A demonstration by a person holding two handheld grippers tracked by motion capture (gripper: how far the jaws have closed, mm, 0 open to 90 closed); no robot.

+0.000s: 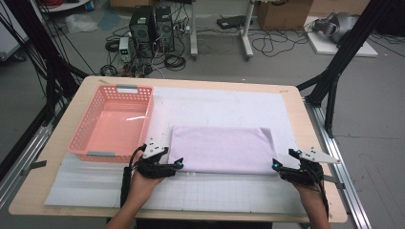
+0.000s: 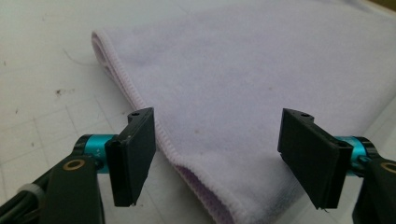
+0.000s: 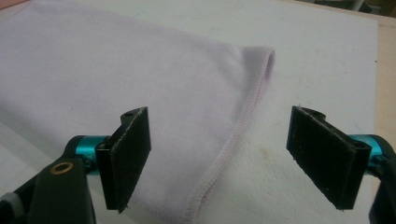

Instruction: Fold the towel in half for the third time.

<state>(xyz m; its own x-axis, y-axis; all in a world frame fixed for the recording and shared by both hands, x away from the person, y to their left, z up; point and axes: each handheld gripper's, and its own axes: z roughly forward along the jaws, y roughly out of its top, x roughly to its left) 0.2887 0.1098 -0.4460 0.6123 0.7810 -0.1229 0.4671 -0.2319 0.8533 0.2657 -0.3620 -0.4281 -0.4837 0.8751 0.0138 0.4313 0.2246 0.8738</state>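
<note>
One folded lilac towel [image 1: 220, 148] lies flat on the white gridded mat [image 1: 215, 193], just right of the pink basket [image 1: 139, 118], its long side running across the table. From the left gripper view the towel [image 2: 243, 88] shows a stitched hem and a rounded fold at its far corner; from the right gripper view the towel [image 3: 116, 84] shows the same hem curving along its edge.

Two grippers sit at the towel's near corners. The left gripper [image 1: 173, 165] is at the near left corner, close to the basket's front wall; its jaws stand wide apart with the towel's corner between them, and the pads press on nothing. The right gripper [image 1: 278, 165] is at the near right corner, well away from the basket; its jaws also stand wide, straddling the hem, gripping nothing.

There is one container, the pink basket: a perforated plastic tray with a grey handle at each end, and nothing lies inside it. It rests on the left part of the wooden table [image 1: 315, 157].
</note>
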